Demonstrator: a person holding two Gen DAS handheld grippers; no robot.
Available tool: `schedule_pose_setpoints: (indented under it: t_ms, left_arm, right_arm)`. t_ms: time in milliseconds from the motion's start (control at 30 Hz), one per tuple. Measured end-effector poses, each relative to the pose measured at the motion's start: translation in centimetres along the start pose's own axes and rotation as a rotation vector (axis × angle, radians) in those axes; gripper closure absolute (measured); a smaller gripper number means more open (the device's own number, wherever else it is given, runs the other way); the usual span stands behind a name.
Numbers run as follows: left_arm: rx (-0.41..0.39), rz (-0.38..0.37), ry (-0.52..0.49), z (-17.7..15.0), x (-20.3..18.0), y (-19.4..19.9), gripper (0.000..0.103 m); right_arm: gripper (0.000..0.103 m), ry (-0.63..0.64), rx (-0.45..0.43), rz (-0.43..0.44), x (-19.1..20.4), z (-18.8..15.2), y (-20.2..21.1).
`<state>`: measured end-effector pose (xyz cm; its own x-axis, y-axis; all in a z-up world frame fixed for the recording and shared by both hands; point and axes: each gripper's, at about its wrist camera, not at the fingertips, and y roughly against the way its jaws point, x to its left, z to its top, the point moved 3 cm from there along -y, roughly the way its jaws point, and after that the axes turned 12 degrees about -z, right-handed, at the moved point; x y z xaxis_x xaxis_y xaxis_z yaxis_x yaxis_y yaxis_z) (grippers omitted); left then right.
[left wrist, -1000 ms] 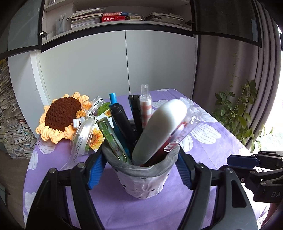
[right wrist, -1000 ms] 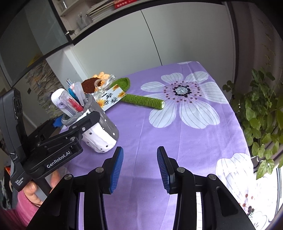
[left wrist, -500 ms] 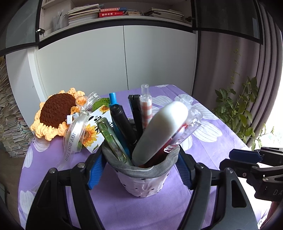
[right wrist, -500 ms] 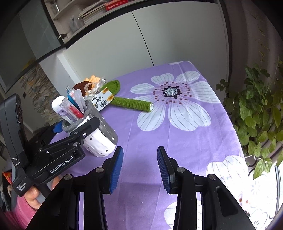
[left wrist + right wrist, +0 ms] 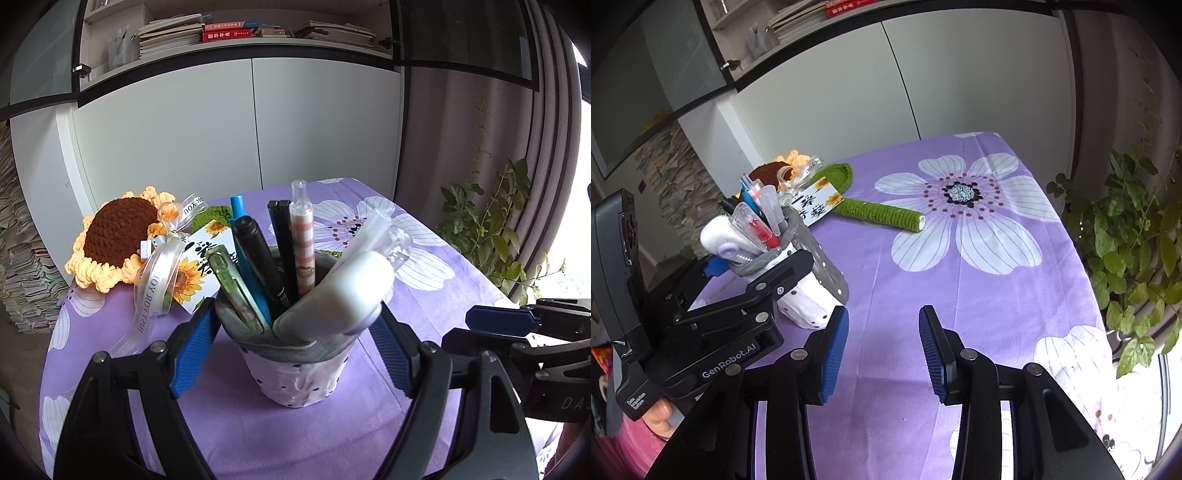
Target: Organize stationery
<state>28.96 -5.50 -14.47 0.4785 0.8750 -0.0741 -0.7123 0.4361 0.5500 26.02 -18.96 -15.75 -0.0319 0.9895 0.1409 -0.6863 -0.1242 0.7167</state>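
Left wrist view: the pen cup [image 5: 295, 365] stands on the purple surface [image 5: 240, 424] between the left claw [image 5: 291, 350], whose jaws have just been opening and now stand clear of its sides. Soft fabric walls, top-heavy with pens [image 5: 255, 251]; grip low, gently. Right claw [image 5: 882, 350] is partly spread, empty.

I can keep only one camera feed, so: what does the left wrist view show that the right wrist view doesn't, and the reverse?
Only the left wrist view: the left gripper from behind, its jaws just opened and standing off the pen pot; also the green pen inside it.

Only the right wrist view: the open, empty right gripper, the full green crochet stem and the person's hand.

Both: the pot, the crochet sunflower, the purple tablecloth and the plant.
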Motion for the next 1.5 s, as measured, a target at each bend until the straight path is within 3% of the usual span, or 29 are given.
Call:
schedule_pose_setpoints:
  t_ms: [533, 667, 933, 1333, 1400, 1500]
  left_arm:
    - [-0.002, 0.023, -0.009, -0.8, 0.1, 2.4, 0.013]
    - [-0.016, 0.067, -0.018, -0.9, 0.1, 4.2, 0.004]
    - [-0.064, 0.138, -0.039, -0.5, -1.2, 9.3, 0.001]
    - [-0.176, 0.168, -0.026, -1.1, -4.6, 18.6, 0.001]
    - [-0.193, 0.171, -0.028, -1.5, -5.1, 20.3, 0.001]
    - [-0.234, 0.187, -0.025, -1.9, -5.8, 23.1, 0.001]
  right_arm:
    - [0.063, 0.026, -0.027, -0.011, 1.1, -0.2, 1.6]
    - [0.063, 0.038, -0.036, -0.010, 1.6, -0.3, 2.2]
    - [0.063, 0.056, -0.085, -0.013, 2.6, -0.6, 4.8]
    - [0.063, 0.098, -0.254, -0.084, 4.3, -2.9, 13.6]
    - [0.052, 0.100, -0.293, -0.080, 4.9, -3.7, 15.6]
    - [0.044, 0.090, -0.362, -0.105, 5.2, -4.9, 18.6]
